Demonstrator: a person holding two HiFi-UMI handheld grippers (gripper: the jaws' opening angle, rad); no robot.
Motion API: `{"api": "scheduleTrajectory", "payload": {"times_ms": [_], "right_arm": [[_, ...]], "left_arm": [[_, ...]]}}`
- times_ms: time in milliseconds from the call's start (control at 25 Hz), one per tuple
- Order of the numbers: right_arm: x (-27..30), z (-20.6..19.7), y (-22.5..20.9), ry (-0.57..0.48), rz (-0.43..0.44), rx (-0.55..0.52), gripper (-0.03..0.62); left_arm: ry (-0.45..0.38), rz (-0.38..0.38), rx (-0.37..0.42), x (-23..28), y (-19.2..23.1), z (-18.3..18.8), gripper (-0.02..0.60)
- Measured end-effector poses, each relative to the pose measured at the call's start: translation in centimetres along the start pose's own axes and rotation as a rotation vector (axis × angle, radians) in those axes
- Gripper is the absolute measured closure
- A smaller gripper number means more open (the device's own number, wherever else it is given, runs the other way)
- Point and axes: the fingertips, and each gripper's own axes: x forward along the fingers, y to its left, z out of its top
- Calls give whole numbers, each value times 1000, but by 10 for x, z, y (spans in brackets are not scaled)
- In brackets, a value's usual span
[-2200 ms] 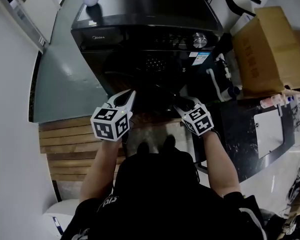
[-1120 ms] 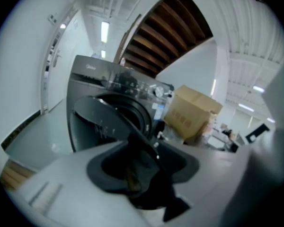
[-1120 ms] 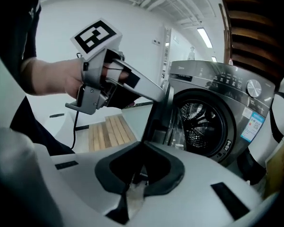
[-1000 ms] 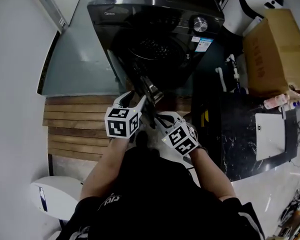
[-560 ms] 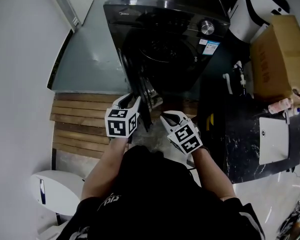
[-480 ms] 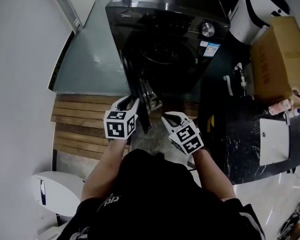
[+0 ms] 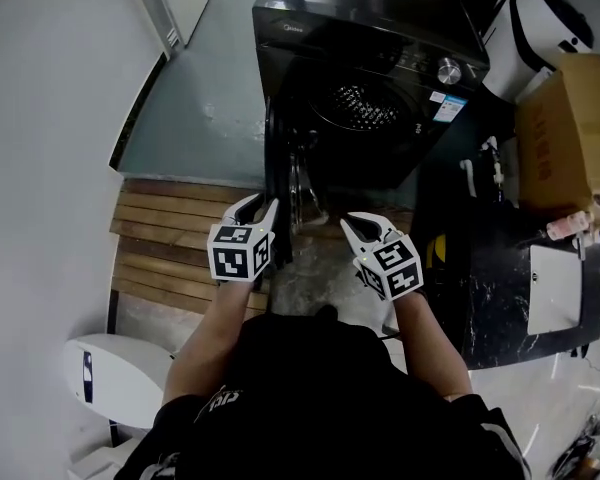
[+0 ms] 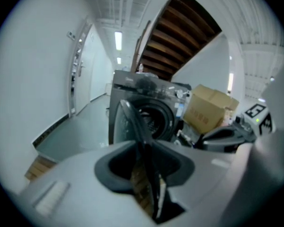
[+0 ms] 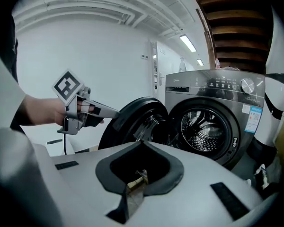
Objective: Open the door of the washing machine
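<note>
Left gripper view: left gripper (image 8: 143, 144) jaws, just closing, pinch the rim of the door (image 8: 129, 119), which stands wide open at 12 o'clock. Right gripper (image 9: 141, 144) jaws sit together, empty, apart from the door at its 3 o'clock. One washing machine (image 7: 380, 58), one cardboard box (image 7: 570, 128) at 2 o'clock, bare grey floor (image 7: 205, 118) at 10 o'clock.

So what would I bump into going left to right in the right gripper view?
The left hand, the left tool with its jaws just closing on the door's edge, the door, the shiny drum, a white appliance.
</note>
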Motion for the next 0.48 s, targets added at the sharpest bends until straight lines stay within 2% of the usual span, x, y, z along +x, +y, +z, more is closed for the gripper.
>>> {"api": "scheduleTrajectory", "payload": {"times_ms": [280,480], "right_arm": [[10,5,32,13,-33,28,589],[15,14,52,7,-47,33,591]], "left_arm": [[-5,17,-6,-24,52,-4,488],[1,41,25,-34,88,-1,491]]}}
